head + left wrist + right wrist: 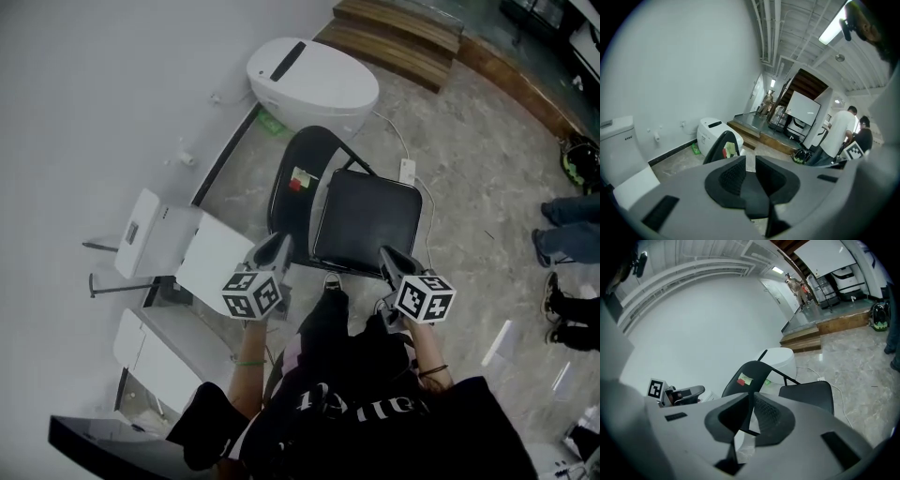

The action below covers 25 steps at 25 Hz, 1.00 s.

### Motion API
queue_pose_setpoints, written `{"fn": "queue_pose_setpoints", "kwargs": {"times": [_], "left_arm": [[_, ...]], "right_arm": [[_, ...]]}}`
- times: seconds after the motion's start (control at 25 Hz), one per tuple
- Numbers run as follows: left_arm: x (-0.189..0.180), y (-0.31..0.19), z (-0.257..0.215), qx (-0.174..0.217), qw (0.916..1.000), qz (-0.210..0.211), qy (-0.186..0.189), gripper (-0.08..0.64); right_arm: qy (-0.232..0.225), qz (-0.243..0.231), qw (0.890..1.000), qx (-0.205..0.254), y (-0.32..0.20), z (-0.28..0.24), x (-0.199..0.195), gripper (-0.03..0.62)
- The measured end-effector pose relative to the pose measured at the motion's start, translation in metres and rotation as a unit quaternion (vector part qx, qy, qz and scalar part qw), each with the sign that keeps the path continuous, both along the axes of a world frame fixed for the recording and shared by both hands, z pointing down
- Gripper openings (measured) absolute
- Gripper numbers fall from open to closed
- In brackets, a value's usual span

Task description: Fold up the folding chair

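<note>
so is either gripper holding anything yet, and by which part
Nothing is held. The left gripper and right gripper are both empty, short of the black folding chair.

This looks like a lab or test hall: bare white wall (112, 75), grey marbled stone floor (469, 141), exposed ceiling pipes (771, 33), a fluorescent strip lamp (833, 29), a raised wooden platform (394, 37), a large whiteboard (803, 108) and standing bystanders (841, 131).

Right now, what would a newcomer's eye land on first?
A black chair stands open mid-floor, its seat down. Beyond it, by the wall, sits a rounded white appliance. Nearest, the left gripper and right gripper, each bearing a marker cube, flank the seat's near edge.
</note>
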State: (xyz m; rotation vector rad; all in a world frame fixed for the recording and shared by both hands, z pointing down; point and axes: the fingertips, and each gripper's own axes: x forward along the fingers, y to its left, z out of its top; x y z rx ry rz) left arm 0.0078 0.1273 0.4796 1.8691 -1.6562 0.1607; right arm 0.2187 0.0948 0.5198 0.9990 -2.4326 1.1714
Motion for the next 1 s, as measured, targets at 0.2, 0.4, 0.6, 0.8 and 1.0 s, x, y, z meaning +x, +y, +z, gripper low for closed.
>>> {"fn": "queue_pose_setpoints", "kwargs": {"times": [0.2,0.4,0.6,0.8,1.0], "left_arm": [[-0.044,-0.031,0.033,-0.050,0.9982,0.034,-0.004,0.119],[-0.067,-0.055,0.068,-0.097,0.9929,0.065,-0.019,0.194],[-0.082,-0.089,0.093,-0.121,0.9882,0.086,-0.038,0.201],[-0.081,-0.110,0.118,-0.149,0.9832,0.104,-0.012,0.199],[-0.076,-0.117,0.127,-0.147,0.9840,0.100,-0.006,0.199]], "right_arm": [[0.022,0.039,0.999,-0.026,0.000,0.021,-0.006,0.044],[0.029,0.065,0.996,-0.050,0.007,0.036,-0.014,0.043],[0.039,0.074,0.994,-0.067,0.012,0.050,-0.017,0.044],[0.040,0.095,0.992,-0.077,0.008,0.070,0.002,0.044],[0.053,0.109,0.989,-0.084,-0.006,0.103,0.038,0.044]]}}
